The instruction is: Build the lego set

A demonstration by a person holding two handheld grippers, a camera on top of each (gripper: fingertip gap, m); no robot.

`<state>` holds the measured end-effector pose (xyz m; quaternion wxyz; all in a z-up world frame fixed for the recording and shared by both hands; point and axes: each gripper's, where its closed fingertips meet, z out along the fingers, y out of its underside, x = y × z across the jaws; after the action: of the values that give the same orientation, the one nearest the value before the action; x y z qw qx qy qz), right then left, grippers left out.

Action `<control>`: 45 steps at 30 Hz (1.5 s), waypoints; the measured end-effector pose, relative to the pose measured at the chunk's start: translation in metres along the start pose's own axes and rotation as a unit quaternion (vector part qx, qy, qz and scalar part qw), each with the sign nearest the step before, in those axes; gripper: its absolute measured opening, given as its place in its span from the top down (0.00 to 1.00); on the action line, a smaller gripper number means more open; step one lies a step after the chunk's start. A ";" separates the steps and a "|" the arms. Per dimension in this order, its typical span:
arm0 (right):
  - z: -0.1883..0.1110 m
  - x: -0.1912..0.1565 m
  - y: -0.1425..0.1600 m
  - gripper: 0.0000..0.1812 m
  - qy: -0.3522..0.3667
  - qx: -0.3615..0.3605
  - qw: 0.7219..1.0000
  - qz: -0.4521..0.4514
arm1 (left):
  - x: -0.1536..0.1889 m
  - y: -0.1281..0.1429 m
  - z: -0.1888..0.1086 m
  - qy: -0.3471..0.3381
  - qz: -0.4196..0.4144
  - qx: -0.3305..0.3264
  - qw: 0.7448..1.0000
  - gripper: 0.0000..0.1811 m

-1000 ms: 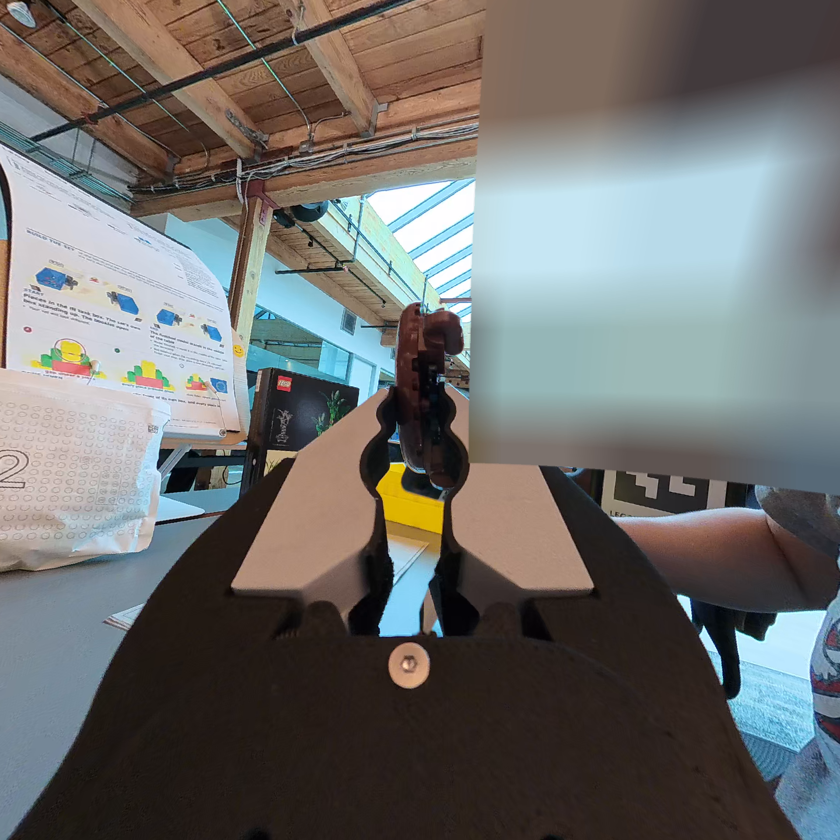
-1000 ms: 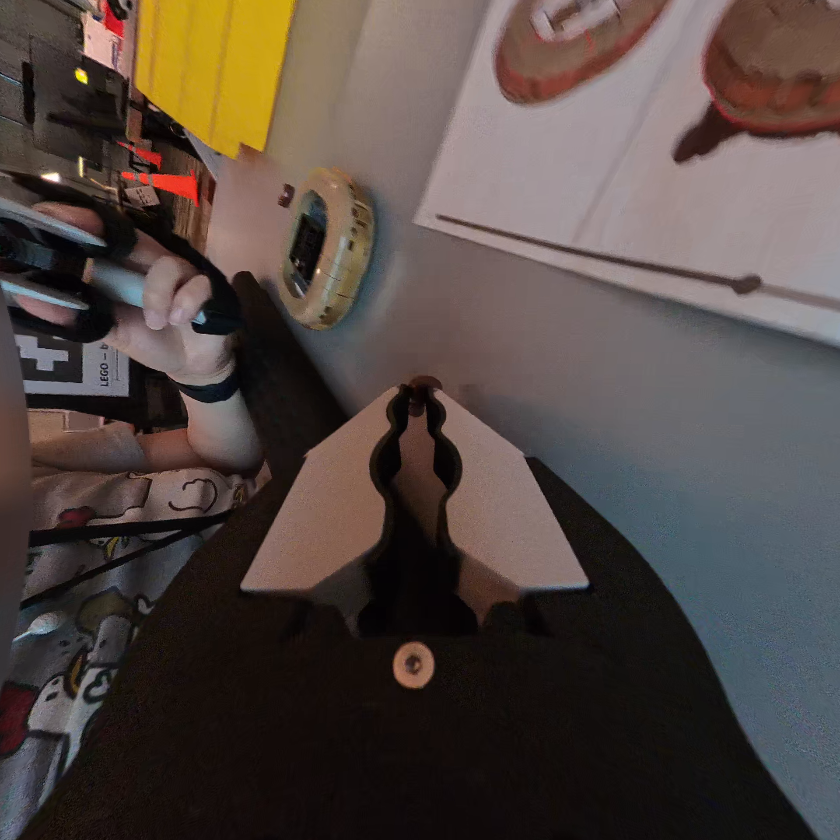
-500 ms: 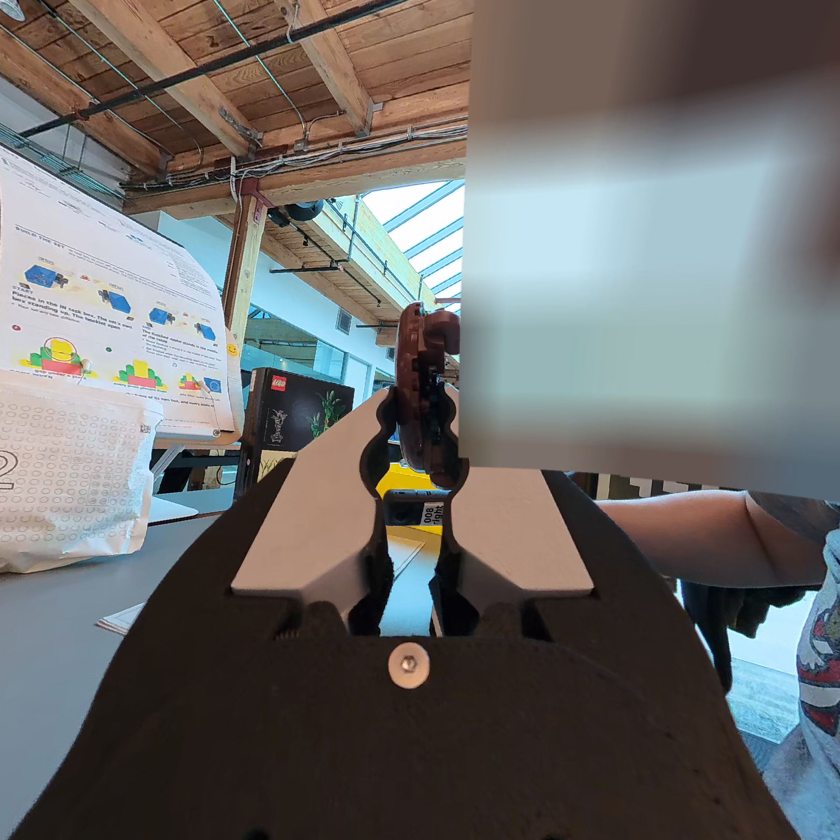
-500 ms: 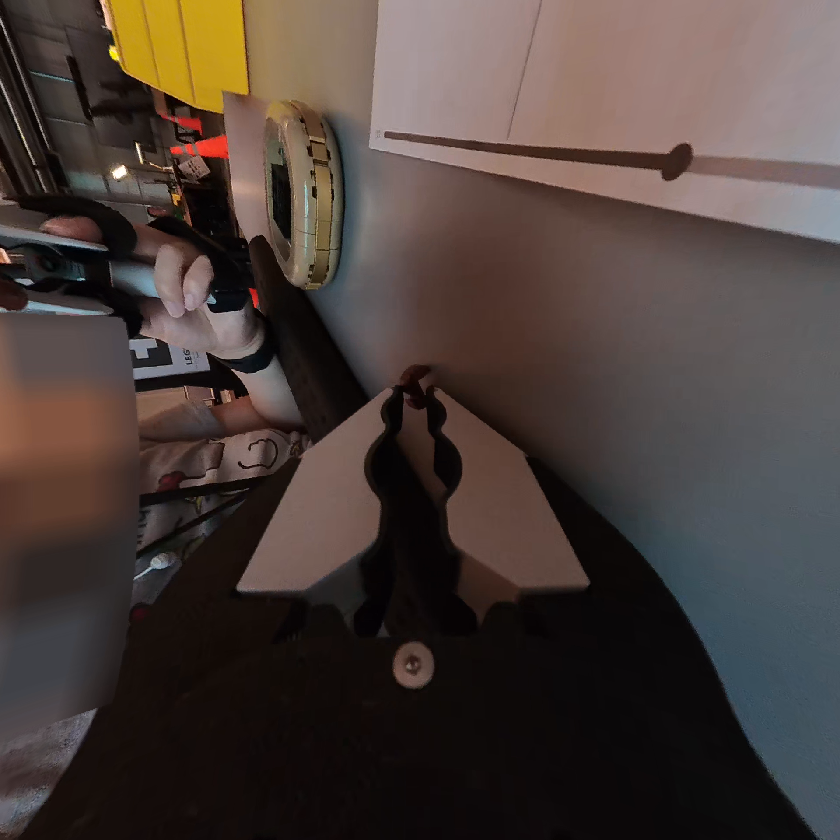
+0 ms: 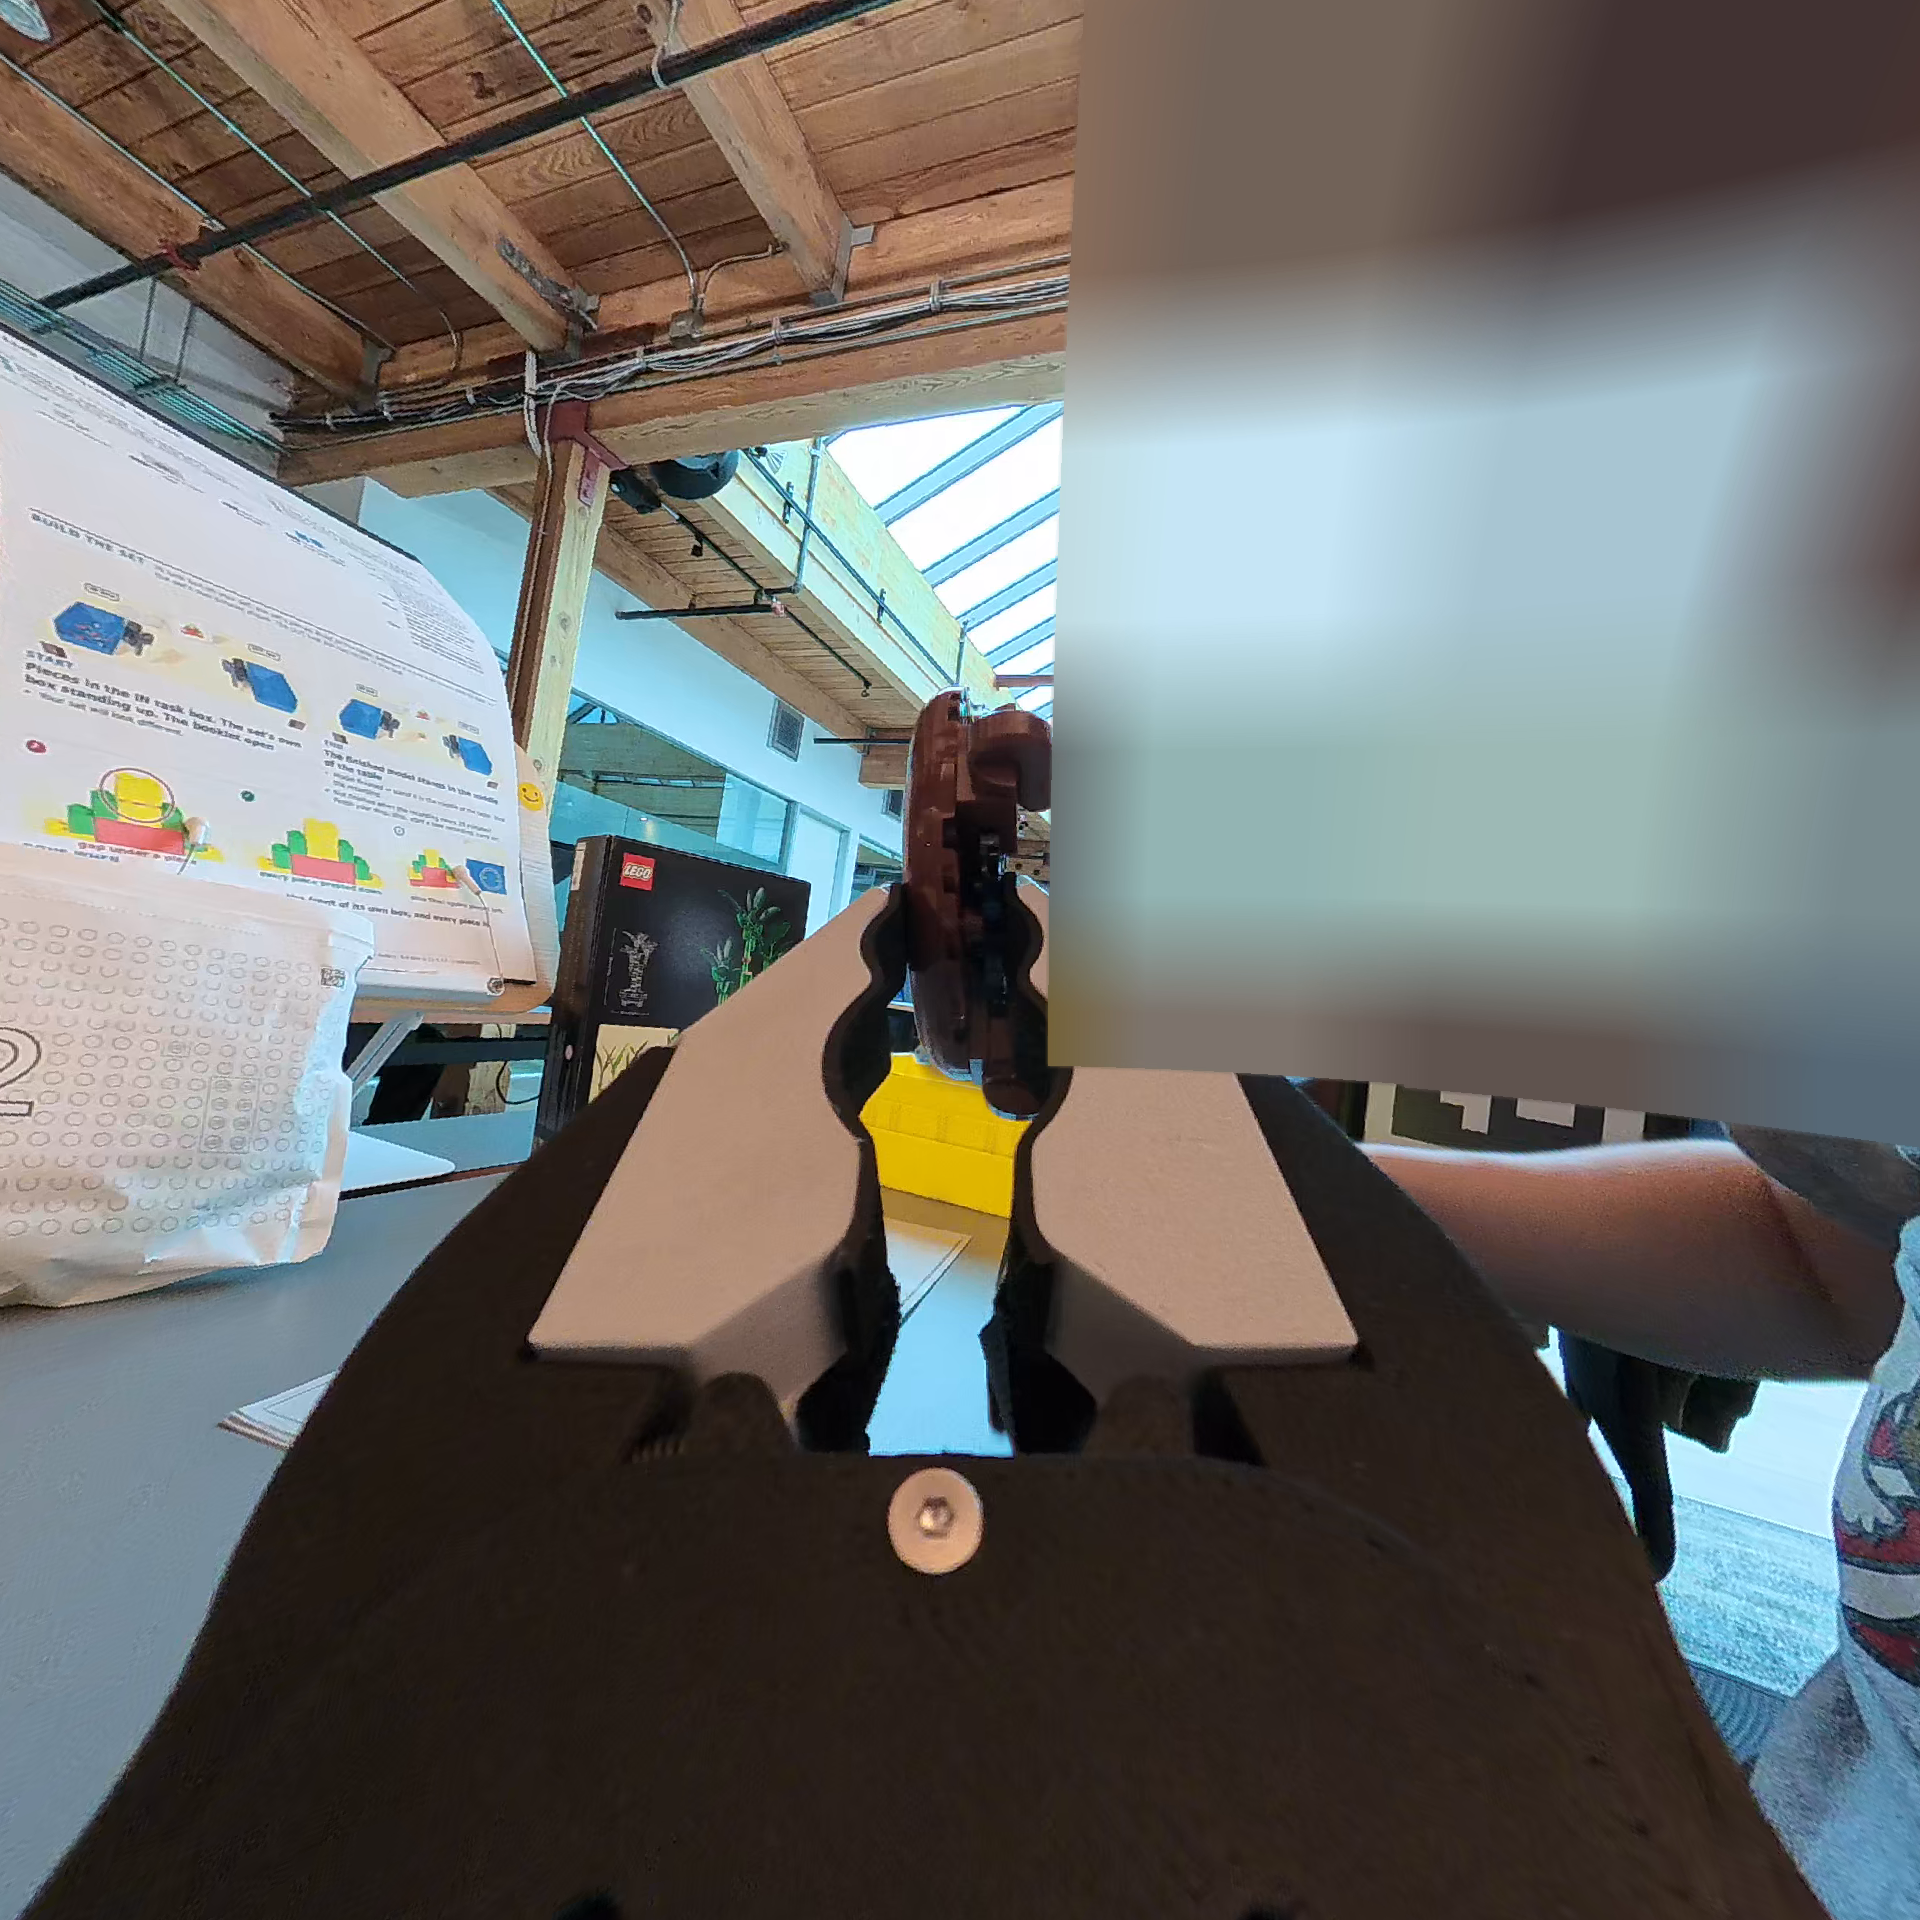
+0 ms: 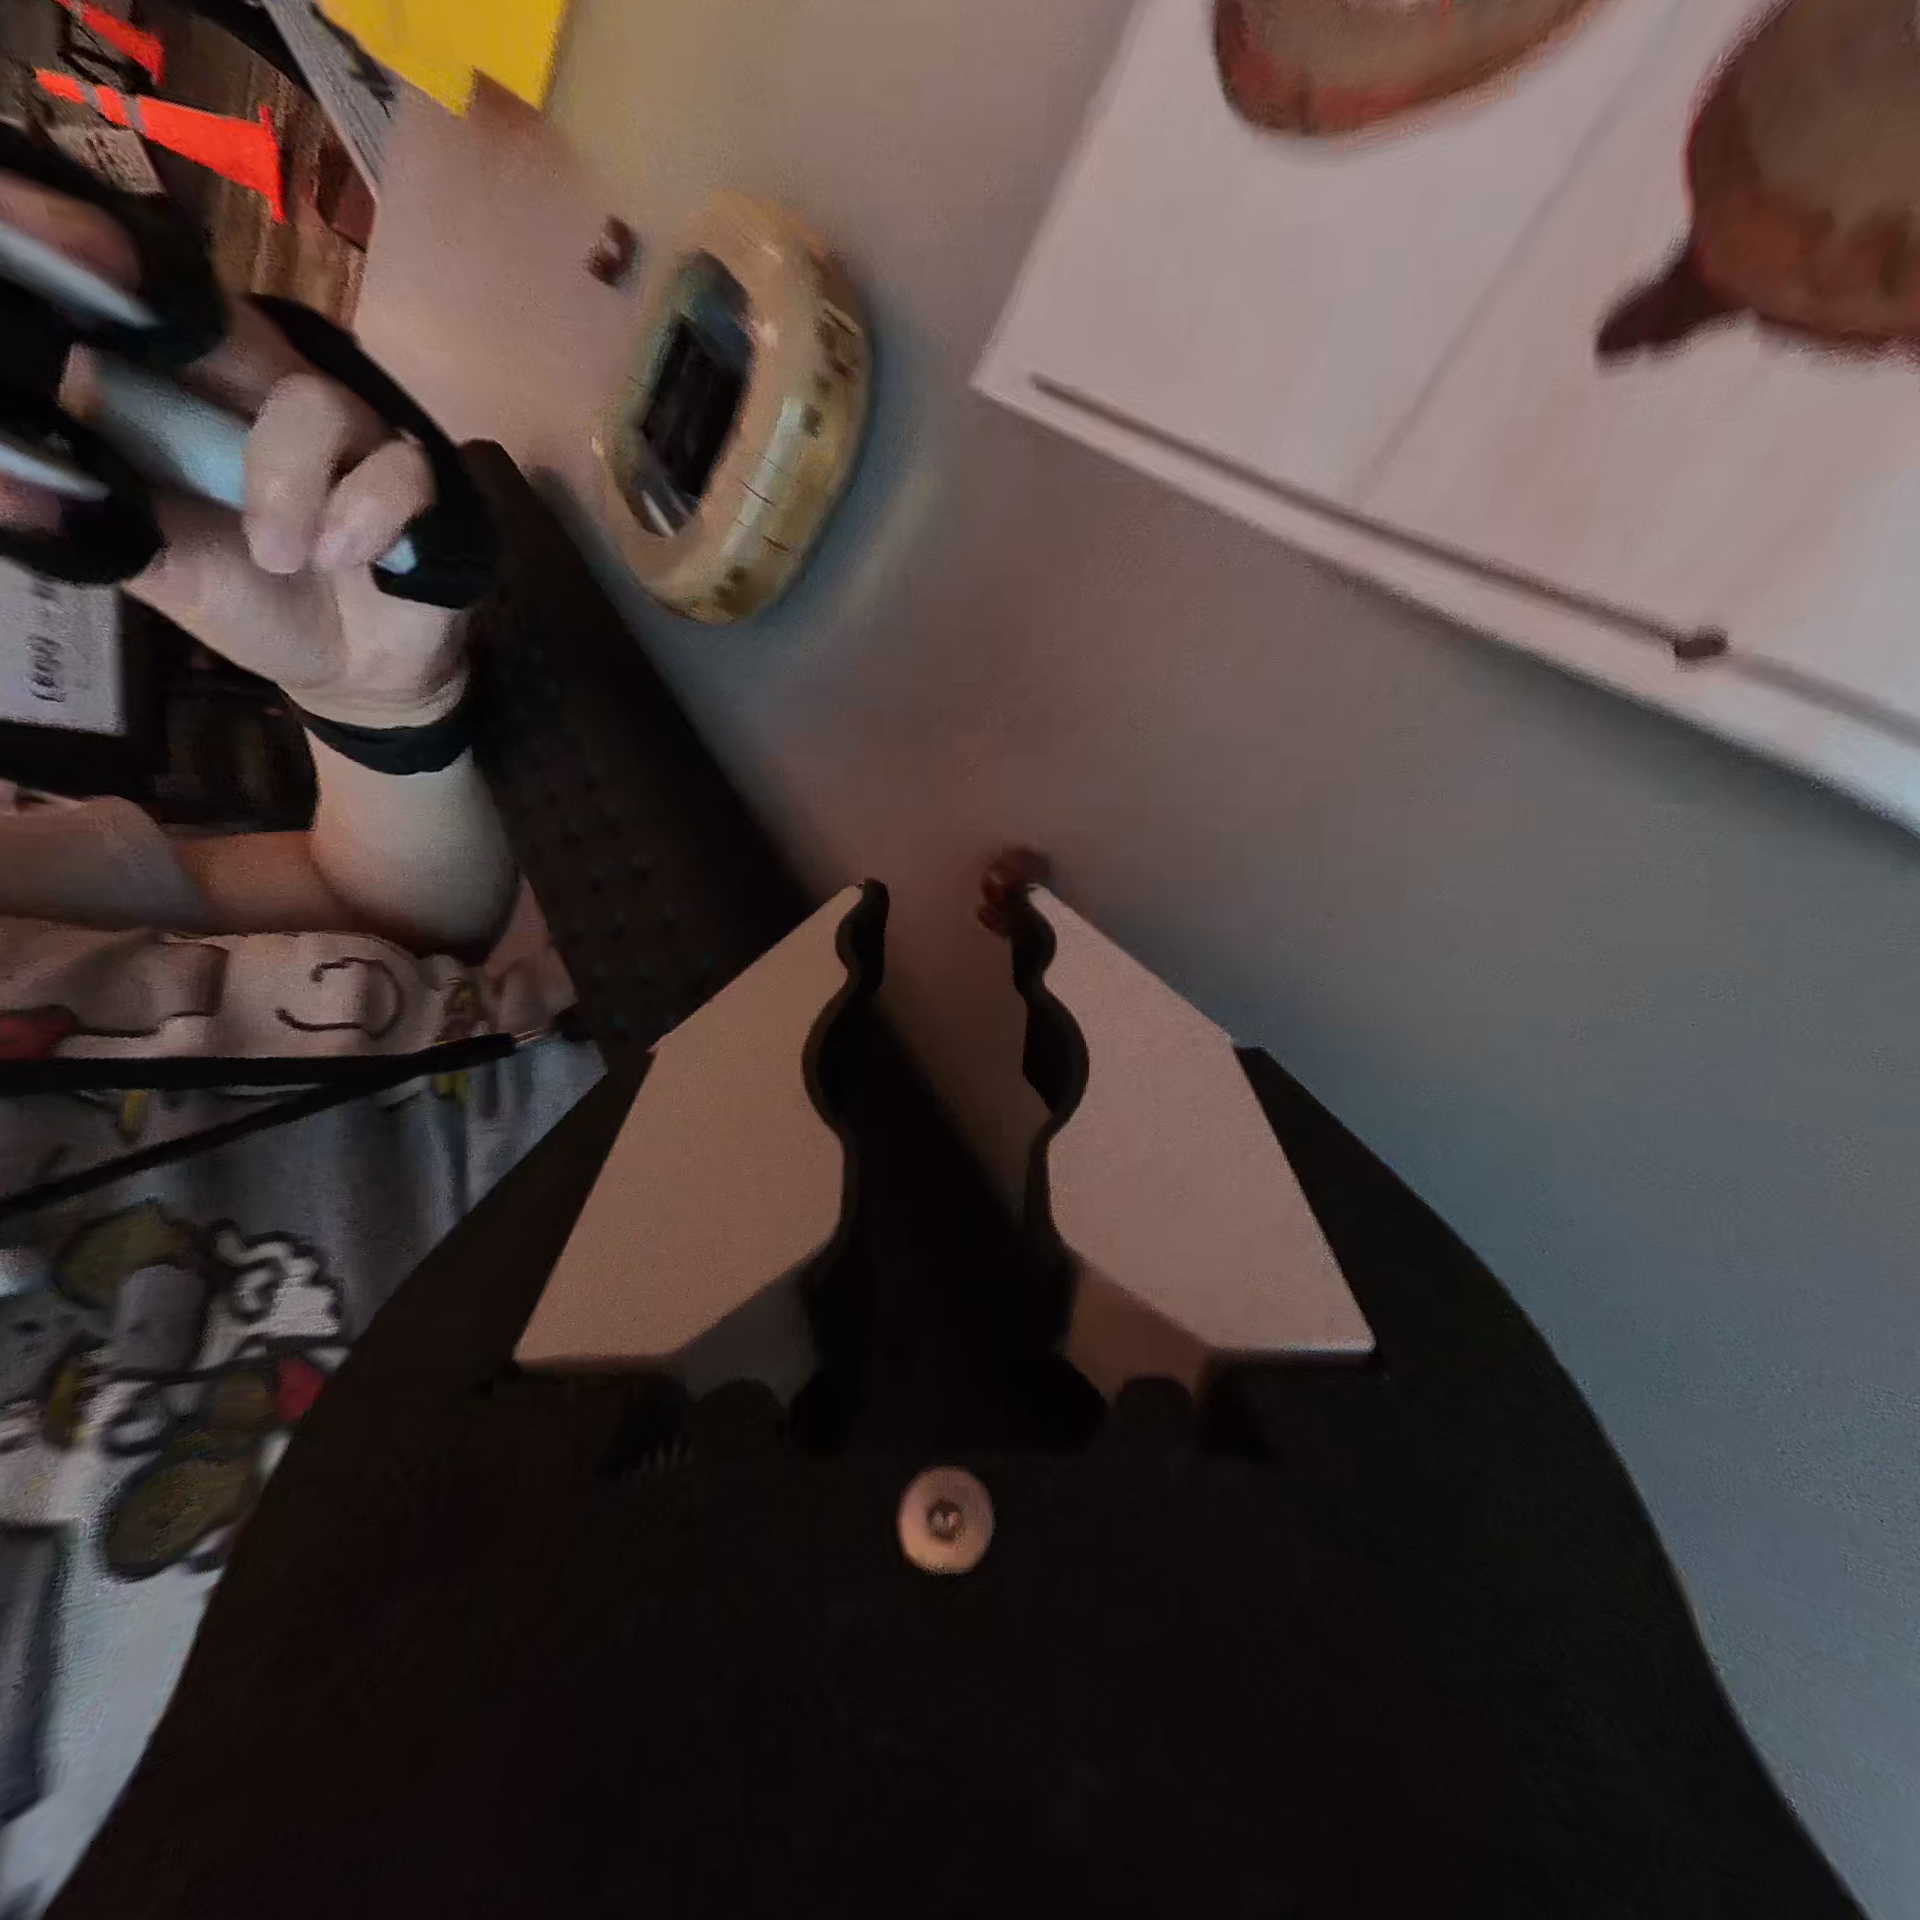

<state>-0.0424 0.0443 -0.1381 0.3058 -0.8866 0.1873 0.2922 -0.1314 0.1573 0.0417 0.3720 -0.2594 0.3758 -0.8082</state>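
Brown lego assembly (image 5: pixel 966 883) stands upright, clamped in left tool (image 5: pixel 961 935) tips.

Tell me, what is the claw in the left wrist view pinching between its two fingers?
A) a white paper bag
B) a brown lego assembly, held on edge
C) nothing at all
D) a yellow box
B: the left gripper is closed on the brown lego assembly, which stands upright on edge between its tips; the yellow box and the white bag sit farther off on the table.
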 end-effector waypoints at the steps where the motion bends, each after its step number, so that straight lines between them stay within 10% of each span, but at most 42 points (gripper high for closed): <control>1: -0.004 -0.005 -0.007 0.88 0.026 0.031 0.998 -0.048 | 0.000 0.000 0.000 -0.001 0.000 0.000 1.000 0.92; 5: -0.026 -0.016 -0.031 0.87 0.208 0.184 0.923 -0.266 | -0.002 -0.003 -0.001 -0.004 0.000 0.007 1.000 0.92; 14: -0.009 0.001 -0.011 0.97 0.302 0.142 0.929 -0.158 | 0.000 0.001 0.000 -0.004 0.008 -0.004 1.000 0.92; 39: 0.013 0.018 0.003 0.97 0.306 0.052 0.945 -0.102 | -0.003 0.008 0.002 -0.014 0.013 -0.016 1.000 0.92; 45: -0.007 -0.004 -0.022 0.97 0.248 0.126 0.952 -0.130 | -0.006 0.011 0.003 -0.016 -0.006 -0.026 1.000 0.92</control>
<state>-0.0314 0.0565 -0.1210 0.3948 -0.9018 0.1755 -0.0054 -0.1212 0.1561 0.0334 0.3660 -0.2845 0.3888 -0.7962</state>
